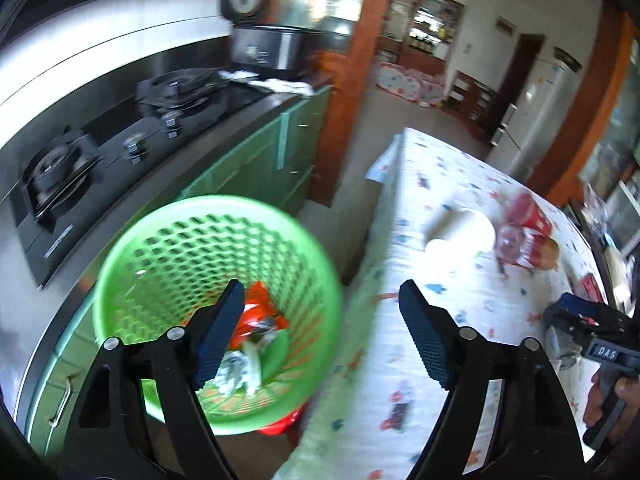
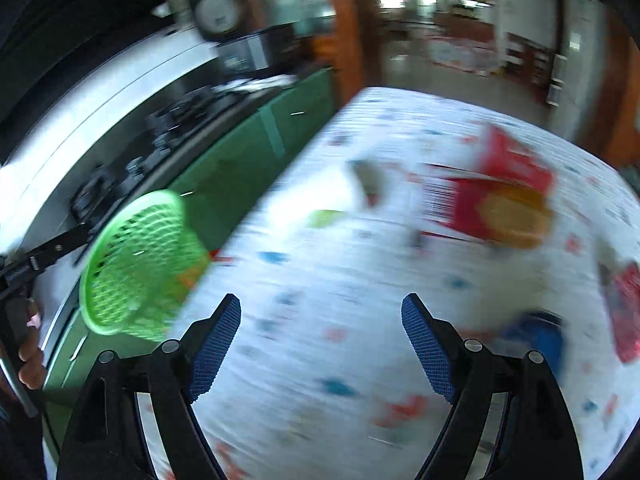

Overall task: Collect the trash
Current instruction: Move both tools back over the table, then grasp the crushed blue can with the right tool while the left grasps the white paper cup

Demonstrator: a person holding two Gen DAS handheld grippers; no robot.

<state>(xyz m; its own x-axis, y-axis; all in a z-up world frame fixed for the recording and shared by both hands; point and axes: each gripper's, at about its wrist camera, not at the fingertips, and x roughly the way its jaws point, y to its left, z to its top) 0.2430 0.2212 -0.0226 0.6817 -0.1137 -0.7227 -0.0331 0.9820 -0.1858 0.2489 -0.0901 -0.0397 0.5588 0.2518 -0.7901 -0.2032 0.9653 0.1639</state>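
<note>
On the far left of the left wrist view a black gas stove [image 1: 120, 152] sits in a counter above green cabinet doors [image 1: 256, 160]. Just in front of the cabinets stands a green mesh wastebasket [image 1: 168, 240], and at its bottom lie an orange-red wrapper [image 1: 262, 312] and crumpled white paper [image 1: 244, 368]. The left gripper [image 1: 322, 332] hangs above the basket's right rim and the desk edge, its fingers [image 1: 218, 340] spread wide with nothing between them. To the right, the desk [image 1: 420, 360] wears a white cloth with small coloured prints. On it lies a white paper cup [image 1: 460, 232] on its side, touching red snack packaging [image 1: 524, 228]. At the far right edge the other hand's tool shows.

In the right wrist view, heavily blurred, the right gripper [image 2: 322, 344] hovers over the desk, fingers [image 2: 428, 352] wide apart and empty. A blue item [image 2: 540, 336] lies near its right finger; what it is cannot be made out.
</note>
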